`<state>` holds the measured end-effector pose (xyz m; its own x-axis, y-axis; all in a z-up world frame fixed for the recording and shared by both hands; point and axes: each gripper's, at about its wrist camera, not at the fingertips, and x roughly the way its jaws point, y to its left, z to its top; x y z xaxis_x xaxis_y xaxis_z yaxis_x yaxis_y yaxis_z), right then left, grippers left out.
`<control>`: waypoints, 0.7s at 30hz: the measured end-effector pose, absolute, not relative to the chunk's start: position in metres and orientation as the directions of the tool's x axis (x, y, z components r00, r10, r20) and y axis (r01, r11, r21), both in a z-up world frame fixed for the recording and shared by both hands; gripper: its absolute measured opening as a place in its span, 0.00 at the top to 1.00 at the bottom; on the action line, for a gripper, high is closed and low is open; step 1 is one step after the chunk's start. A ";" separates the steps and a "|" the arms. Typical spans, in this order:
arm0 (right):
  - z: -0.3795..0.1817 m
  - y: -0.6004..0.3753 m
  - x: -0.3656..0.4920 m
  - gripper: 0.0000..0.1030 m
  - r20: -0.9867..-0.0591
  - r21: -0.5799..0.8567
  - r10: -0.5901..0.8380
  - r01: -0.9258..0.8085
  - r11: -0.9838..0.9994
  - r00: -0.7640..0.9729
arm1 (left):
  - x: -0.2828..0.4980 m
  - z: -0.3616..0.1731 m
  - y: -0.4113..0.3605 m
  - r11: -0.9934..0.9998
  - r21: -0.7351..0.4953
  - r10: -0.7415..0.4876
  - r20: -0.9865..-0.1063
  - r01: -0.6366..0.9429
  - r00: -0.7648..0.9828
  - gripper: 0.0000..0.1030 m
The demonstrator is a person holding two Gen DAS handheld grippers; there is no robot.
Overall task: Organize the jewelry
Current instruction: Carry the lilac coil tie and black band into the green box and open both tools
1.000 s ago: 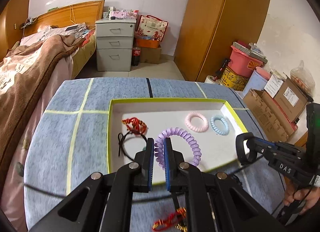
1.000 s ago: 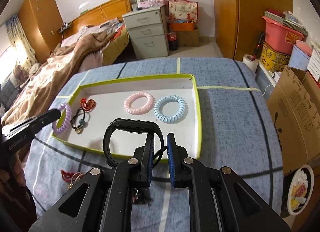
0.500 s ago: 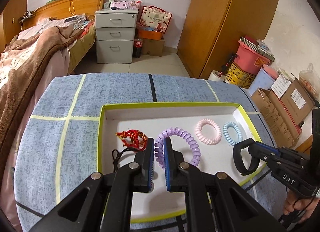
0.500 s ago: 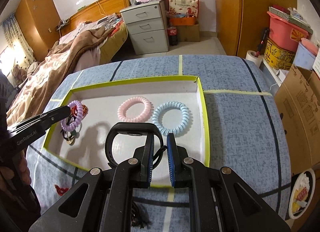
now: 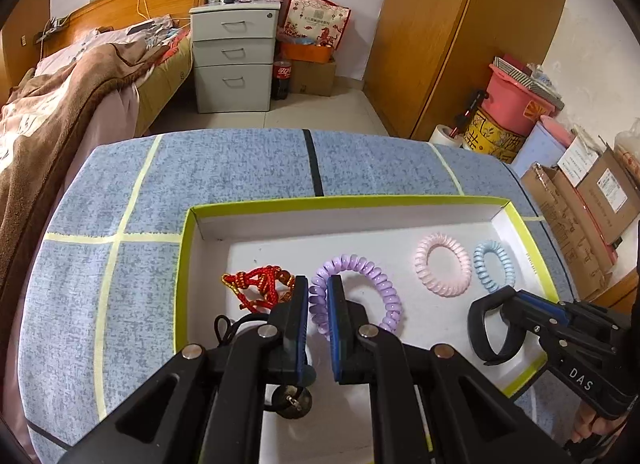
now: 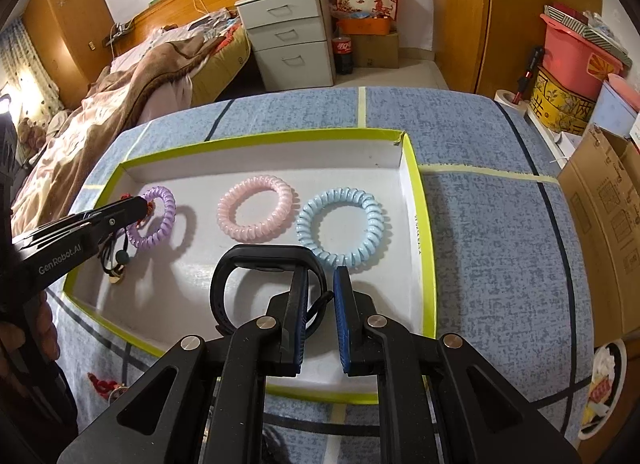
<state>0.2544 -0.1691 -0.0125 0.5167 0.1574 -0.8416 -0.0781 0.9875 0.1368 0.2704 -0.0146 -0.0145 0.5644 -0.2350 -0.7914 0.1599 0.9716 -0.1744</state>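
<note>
A white tray with a lime rim (image 5: 181, 264) (image 6: 416, 200) lies on the blue table. My left gripper (image 5: 318, 296) is shut on a purple coil ring (image 5: 384, 288) and holds it over the tray's left part; it also shows in the right wrist view (image 6: 158, 216). My right gripper (image 6: 320, 284) is shut on a black wristband (image 6: 224, 276) over the tray's front; the band also shows in the left wrist view (image 5: 480, 328). A pink coil ring (image 6: 256, 212), a blue coil ring (image 6: 340, 224), a red cord bracelet (image 5: 256, 284) and a black cord (image 6: 114, 260) lie in the tray.
A red charm (image 6: 104, 386) lies on the table in front of the tray's left corner. A bed (image 5: 60, 104) stands to the left, a grey drawer unit (image 5: 232, 56) behind, and boxes (image 5: 580, 200) along the right.
Both grippers have moved forward over the tray with their items. The purple ring is now nearer the red bracelet and the black band is above the tray floor.
</note>
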 end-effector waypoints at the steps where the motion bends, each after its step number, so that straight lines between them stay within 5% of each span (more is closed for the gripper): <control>1: -0.013 -0.168 0.255 0.87 -0.842 0.135 0.157 -0.079 0.988 0.516 | 0.271 -0.016 -0.015 0.971 -0.179 -0.238 -0.794 0.159 0.559 0.90; 17: -0.013 -0.166 0.255 0.86 -0.846 0.113 0.137 -0.079 0.991 0.515 | 0.277 -0.023 -0.014 0.970 -0.196 -0.242 -0.813 0.143 0.529 0.89; 21: -0.013 -0.166 0.253 0.83 -0.844 0.114 0.139 -0.079 0.990 0.519 | 0.273 -0.022 -0.013 0.969 -0.201 -0.247 -0.810 0.145 0.532 0.74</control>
<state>0.2533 -0.1662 -0.0128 0.5185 0.1387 -0.8437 -0.0792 0.9903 0.1141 0.2731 -0.0128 -0.0216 0.5319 -0.2470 -0.8099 0.1446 0.9689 -0.2006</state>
